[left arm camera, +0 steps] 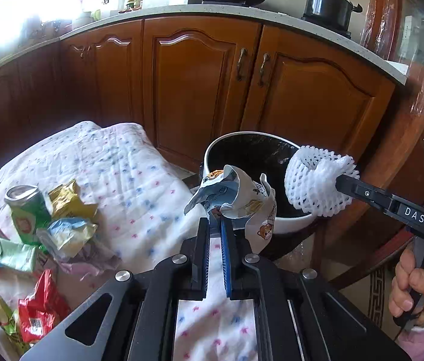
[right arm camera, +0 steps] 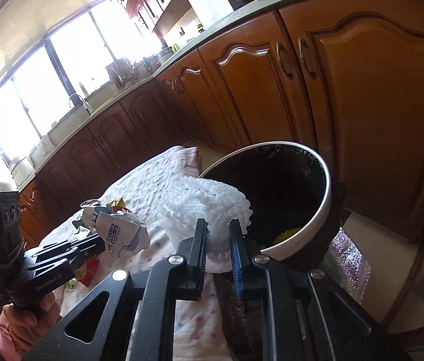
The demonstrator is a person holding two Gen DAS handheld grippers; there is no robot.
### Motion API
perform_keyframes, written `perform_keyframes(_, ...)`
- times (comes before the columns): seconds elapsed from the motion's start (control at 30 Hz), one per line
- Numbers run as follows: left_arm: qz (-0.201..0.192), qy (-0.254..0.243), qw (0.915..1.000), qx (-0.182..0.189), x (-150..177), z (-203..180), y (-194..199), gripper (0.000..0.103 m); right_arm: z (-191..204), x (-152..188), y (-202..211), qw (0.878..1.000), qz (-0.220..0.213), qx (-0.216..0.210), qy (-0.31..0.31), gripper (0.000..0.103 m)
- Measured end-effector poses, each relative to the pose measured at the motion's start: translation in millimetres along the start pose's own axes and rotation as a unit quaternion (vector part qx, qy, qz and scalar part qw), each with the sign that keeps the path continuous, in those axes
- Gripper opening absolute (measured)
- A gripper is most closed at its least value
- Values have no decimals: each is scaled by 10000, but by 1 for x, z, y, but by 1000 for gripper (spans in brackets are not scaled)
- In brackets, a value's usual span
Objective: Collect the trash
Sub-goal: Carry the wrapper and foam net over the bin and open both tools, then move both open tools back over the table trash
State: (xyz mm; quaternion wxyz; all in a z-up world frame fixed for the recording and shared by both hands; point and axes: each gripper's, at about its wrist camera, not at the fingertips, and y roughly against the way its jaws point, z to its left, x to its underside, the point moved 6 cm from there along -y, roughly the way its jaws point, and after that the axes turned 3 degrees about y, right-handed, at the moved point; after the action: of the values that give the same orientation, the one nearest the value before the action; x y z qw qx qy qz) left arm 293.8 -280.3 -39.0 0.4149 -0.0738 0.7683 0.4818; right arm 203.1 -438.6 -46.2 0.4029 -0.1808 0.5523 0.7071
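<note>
Closest to the left camera, the left gripper has its fingers pinching the lower edge of a crumpled white wrapper printed with cartoon animals, held up just in front of the white bin with its black liner. Off to the right, the right gripper has its fingers pressed onto a white foam fruit net, squeezing a fold of it, and that net hangs at the bin's near rim, partly over the opening. Both pieces look ready to be dropped in, though neither is clearly over the middle of the bin yet. Judging from this, the wrapper is the riskier one: it sits short of the rim, over the edge of the cloth-covered desk, so letting go now would likely land it on the cloth or the floor. The net is light and springy and could catch on the fingers or bounce off the rim. More trash waits on the desk: a green can, yellow and blue packets, and a red wrapper, well apart from the bin.
</note>
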Motion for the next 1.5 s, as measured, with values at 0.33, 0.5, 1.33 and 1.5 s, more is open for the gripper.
perform_keyframes(0.33,228,-277,9993,34,-46,-19,-58,6,-28,-28,-18,9986,168,456,194,15)
perform_keyframes(0.5,480,-419,9980,-30,-56,-28,-90,6,-36,-31,-32,9969,398,628,275,15)
perform_keyframes(1.33,335,368,9987,108,-32,-8,-86,52,-55,-28,-38,9982,415,429,-98,68)
perform_keyframes(1.5,-3,707,9975,-58,-2,12,-49,57,-40,-15,-23,9993,150,206,-273,81)
